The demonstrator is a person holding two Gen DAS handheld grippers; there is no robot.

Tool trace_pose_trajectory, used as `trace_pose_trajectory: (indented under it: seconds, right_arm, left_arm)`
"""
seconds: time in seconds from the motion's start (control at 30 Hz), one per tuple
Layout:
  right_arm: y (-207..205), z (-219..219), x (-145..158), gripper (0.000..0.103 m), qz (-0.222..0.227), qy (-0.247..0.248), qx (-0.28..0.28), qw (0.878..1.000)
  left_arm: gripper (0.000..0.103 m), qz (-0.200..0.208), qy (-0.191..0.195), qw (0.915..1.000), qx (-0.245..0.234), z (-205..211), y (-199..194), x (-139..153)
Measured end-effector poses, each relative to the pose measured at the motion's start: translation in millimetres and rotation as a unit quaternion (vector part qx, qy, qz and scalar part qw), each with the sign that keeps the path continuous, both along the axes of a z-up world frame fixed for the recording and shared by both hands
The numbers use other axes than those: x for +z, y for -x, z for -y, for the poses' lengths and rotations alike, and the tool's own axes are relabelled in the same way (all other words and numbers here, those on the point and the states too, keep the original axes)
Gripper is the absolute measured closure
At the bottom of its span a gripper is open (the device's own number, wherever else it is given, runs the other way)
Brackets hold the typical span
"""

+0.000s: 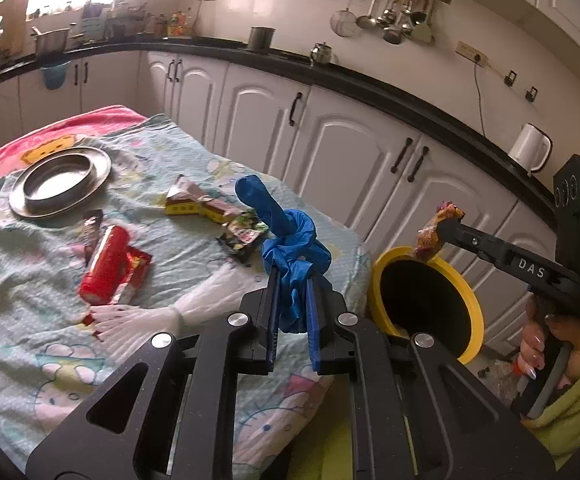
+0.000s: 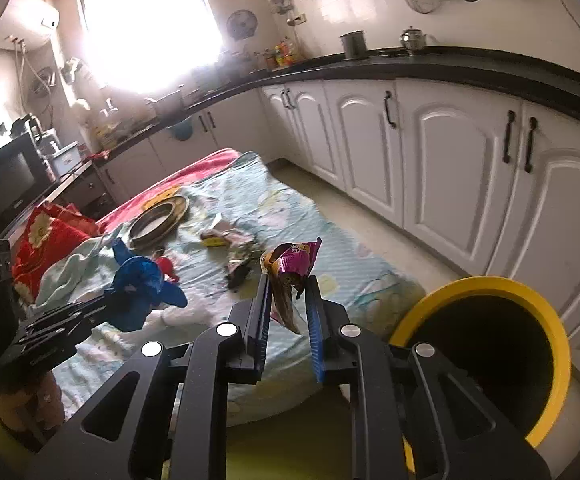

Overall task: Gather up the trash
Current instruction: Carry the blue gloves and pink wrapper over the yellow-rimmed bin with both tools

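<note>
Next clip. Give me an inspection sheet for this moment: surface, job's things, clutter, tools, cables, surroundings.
Surface: table under a pale blue cartoon-print cloth, rumpled, with a pink cloth at the far end.
Job's things: yellow-rimmed black bin on the floor beside the table; knotted blue rubber glove; purple and gold snack wrapper; red cylindrical packet, yellow and pink wrapper and dark crumpled wrapper lying on the cloth.
Clutter: round steel plate; white glove.
Tools: left tool shut on the blue glove; right tool shut on the snack wrapper, near the bin.
Cables: black cord hanging from a wall socket.
Surroundings: white kitchen cabinets, black countertop, hanging utensils.
</note>
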State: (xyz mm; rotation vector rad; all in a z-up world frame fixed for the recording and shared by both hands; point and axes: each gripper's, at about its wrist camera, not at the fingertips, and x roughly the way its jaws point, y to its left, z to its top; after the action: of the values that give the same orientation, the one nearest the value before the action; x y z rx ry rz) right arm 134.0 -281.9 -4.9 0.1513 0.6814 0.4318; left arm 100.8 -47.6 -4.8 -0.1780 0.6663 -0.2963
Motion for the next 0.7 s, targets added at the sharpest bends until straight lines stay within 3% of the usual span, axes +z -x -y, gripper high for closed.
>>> trace_pose_trajectory:
  seconds: [0.7]
  right_arm:
    - [5, 64, -4, 0.086, 0.013, 0.004, -0.078, 0.997]
  left_arm:
    - [0.096, 0.015, -0.021, 0.9964, -0.080, 76, -11, 2]
